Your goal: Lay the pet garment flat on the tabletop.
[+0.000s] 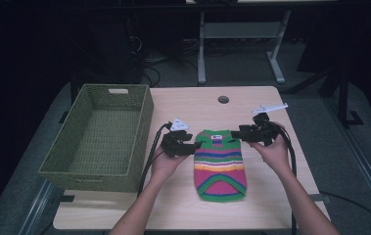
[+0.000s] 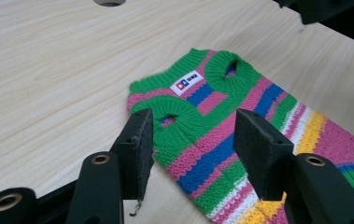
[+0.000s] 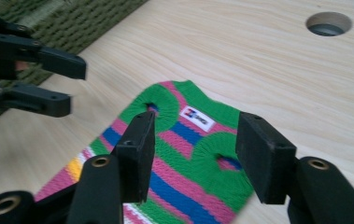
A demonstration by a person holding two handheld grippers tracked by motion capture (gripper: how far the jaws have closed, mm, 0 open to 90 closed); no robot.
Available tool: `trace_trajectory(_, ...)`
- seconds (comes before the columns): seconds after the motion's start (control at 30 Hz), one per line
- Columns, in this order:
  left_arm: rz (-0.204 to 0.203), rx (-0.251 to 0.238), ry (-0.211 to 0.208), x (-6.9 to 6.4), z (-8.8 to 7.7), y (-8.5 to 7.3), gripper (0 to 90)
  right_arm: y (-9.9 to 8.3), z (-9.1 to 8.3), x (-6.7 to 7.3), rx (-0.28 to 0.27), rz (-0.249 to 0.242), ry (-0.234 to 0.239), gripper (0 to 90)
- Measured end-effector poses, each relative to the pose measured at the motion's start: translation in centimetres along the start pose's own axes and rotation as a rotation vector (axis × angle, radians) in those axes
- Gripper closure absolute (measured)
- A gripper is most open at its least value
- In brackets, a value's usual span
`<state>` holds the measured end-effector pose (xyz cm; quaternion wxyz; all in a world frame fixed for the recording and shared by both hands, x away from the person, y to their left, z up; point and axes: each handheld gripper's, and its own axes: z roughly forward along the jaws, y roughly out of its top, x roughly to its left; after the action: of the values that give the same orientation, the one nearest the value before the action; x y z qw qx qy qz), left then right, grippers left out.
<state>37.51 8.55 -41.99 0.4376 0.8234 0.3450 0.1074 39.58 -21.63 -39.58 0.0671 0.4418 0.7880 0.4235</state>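
A small knitted sweater [image 1: 220,164] with pink, green, blue and yellow stripes lies flat on the wooden table [image 1: 183,205], its neck end pointing away from me. My left gripper [image 1: 196,147] sits at the sweater's upper left corner. In the left gripper view this gripper [image 2: 193,135] is open, with a green armhole of the sweater [image 2: 212,93] between the jaws. My right gripper [image 1: 236,133] is at the upper right corner. In the right gripper view it [image 3: 195,149] stands open over the sweater [image 3: 184,135], near its white label [image 3: 197,117]. Neither gripper's pads press on the knit.
A green woven basket [image 1: 82,169] with nothing in it stands on the table's left side, close to my left hand. A round cable hole [image 1: 223,99] lies near the table's far edge. Bare wood stretches in front of the sweater. Desk legs and cables are on the floor beyond.
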Motion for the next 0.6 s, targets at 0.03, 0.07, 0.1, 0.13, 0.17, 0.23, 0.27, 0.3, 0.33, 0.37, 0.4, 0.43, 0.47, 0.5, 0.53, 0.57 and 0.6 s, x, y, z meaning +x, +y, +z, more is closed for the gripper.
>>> trace_trajectory(0.03,0.003,0.001,-0.004,-0.1,0.0,0.0,47.3,-0.1,0.0,-0.3,-0.002,0.002,0.004,46.5)
trace_trajectory(0.07,0.007,0.001,-0.009,-0.3,0.1,-0.1,47.0,-0.3,-0.1,-0.5,0.0,0.012,0.008,46.6)
trace_trajectory(0.1,0.015,0.002,-0.018,-0.4,0.1,-0.1,47.0,-0.4,-0.1,-0.7,0.006,0.016,0.016,47.5)
trace_trajectory(0.13,0.017,-0.001,-0.024,-0.6,0.2,-0.2,47.0,-0.6,0.0,-0.8,0.015,0.018,0.024,48.7)
trace_trajectory(0.17,0.017,-0.001,-0.024,-0.6,0.2,-0.2,47.0,-0.9,0.0,-0.8,0.026,0.015,0.029,49.9)
trace_trajectory(0.23,0.026,0.01,-0.03,-1.0,0.5,-0.4,47.5,-1.1,0.1,-0.8,0.041,0.016,0.033,51.4)
trace_trajectory(0.27,0.038,0.03,-0.036,-1.1,0.7,-0.5,49.1,-1.8,0.6,-0.8,0.088,0.011,0.042,55.2)
trace_trajectory(0.3,0.039,0.033,-0.045,-1.2,0.9,-0.7,49.1,-1.8,0.6,-0.8,0.088,0.011,0.042,55.2)
trace_trajectory(0.33,0.046,0.056,-0.068,-1.3,1.0,-0.9,53.2,-2.4,1.1,-0.8,0.132,-0.002,0.055,56.2)
trace_trajectory(0.37,0.046,0.056,-0.068,-1.3,1.0,-0.9,56.1,-2.4,1.1,-0.8,0.132,-0.002,0.055,56.2)
trace_trajectory(0.4,0.062,0.077,-0.095,-1.5,1.2,-1.3,60.7,-3.0,1.6,-0.6,0.162,-0.008,0.063,58.2)
trace_trajectory(0.43,0.07,0.089,-0.104,-1.7,1.3,-1.5,63.9,-3.3,1.7,-0.5,0.172,-0.02,0.065,59.4)
trace_trajectory(0.47,0.087,0.103,-0.112,-1.9,1.4,-1.7,69.1,-3.5,1.8,-0.3,0.187,-0.022,0.07,61.0)
trace_trajectory(0.5,0.101,0.121,-0.121,-2.0,1.5,-1.9,73.0,-3.8,1.9,-0.2,0.197,-0.028,0.075,63.6)
trace_trajectory(0.53,0.101,0.121,-0.121,-2.0,1.5,-1.9,76.2,-4.0,2.0,-0.1,0.207,-0.035,0.079,66.0)
trace_trajectory(0.57,0.115,0.157,-0.138,-2.4,1.9,-2.2,79.2,-4.2,2.2,0.0,0.222,-0.049,0.081,68.6)
trace_trajectory(0.6,0.115,0.157,-0.138,-2.4,1.9,-2.2,80.9,-4.4,2.4,0.1,0.236,-0.054,0.074,71.4)
